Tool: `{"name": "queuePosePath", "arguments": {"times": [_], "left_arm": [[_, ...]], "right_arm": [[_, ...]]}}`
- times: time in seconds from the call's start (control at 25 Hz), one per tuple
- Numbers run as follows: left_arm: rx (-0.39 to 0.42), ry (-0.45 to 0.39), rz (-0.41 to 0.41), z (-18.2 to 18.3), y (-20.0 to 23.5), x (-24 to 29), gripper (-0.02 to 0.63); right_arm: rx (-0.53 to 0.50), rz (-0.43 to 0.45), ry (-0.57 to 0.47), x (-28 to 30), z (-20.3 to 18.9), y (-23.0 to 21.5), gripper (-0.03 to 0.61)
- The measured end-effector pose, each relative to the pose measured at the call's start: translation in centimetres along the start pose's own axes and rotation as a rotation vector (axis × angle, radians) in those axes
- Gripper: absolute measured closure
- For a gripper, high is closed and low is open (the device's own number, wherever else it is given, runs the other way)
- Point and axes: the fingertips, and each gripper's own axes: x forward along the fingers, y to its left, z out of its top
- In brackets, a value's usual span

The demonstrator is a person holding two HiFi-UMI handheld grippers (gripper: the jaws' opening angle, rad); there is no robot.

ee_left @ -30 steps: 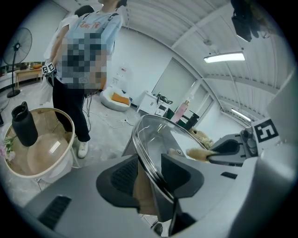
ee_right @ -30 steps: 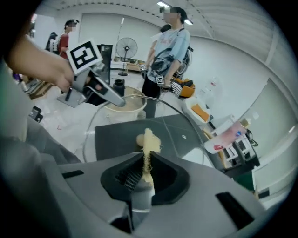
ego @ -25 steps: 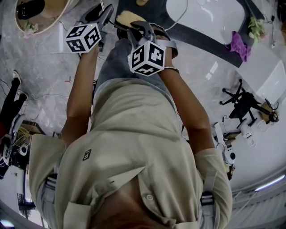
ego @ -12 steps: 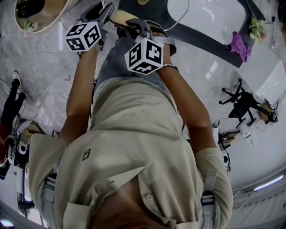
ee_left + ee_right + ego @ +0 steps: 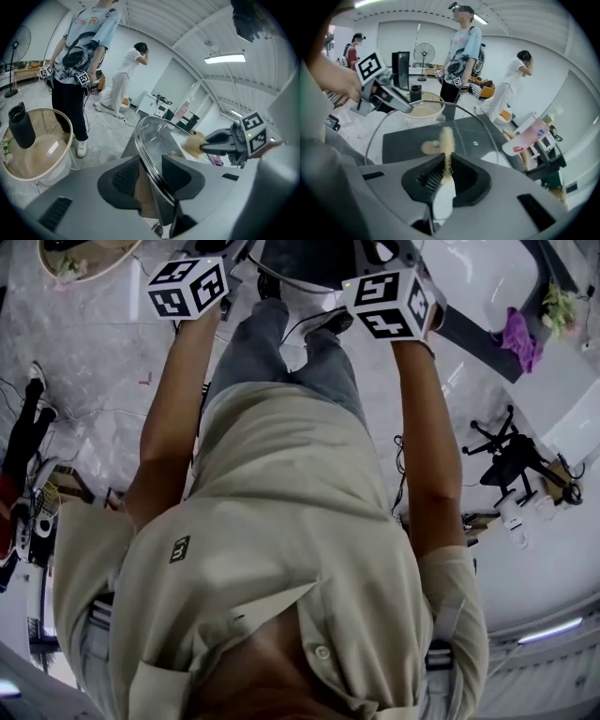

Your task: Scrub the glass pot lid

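The glass pot lid [image 5: 152,136], clear with a metal rim, stands edge-on between the jaws of my left gripper [image 5: 150,171], which is shut on its rim. My right gripper [image 5: 446,171] is shut on a scrub brush [image 5: 446,140] with a white handle and a tan head. That tan head touches the lid's glass face. From the right gripper view the lid's rim [image 5: 485,124] arcs over the brush, and the left gripper [image 5: 405,107] holds it at the upper left. In the head view only the two marker cubes [image 5: 187,287] [image 5: 389,301] show.
A dark table [image 5: 487,136] lies under the lid. A round beige tub [image 5: 44,154] holds a black bottle [image 5: 21,126]. Two people [image 5: 79,56] stand behind it. An office chair [image 5: 511,456] and a purple cloth [image 5: 520,334] lie to the right.
In the head view both grippers have risen toward the top edge. The right one has swung out to the right. The lid and brush have left that view.
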Motion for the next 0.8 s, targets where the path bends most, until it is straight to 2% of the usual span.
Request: {"name": "queuePosePath", "arguments": {"times": [0.2, 0.36, 0.6, 0.72, 0.8], "left_arm": [[0.000, 0.002, -0.015, -0.1, 0.1, -0.2, 0.453], [0.032, -0.010, -0.025, 0.1, 0.0, 0.1, 0.448], [0.047, -0.012, -0.029, 0.3, 0.0, 0.1, 0.443], [0.048, -0.010, -0.033, 0.2, -0.1, 0.2, 0.443], [0.034, -0.005, -0.035, 0.2, -0.1, 0.0, 0.443]], "right_arm": [[0.109, -0.194, 0.059, -0.9, -2.1, -8.3, 0.537], [0.115, -0.247, 0.033, -0.9, -1.3, -10.7, 0.537], [0.099, -0.215, 0.024, -0.1, 0.0, -7.8, 0.537], [0.088, -0.143, 0.015, 1.1, 1.4, -4.1, 0.537], [0.067, -0.050, -0.009, 2.2, 3.2, -0.4, 0.537]]}}
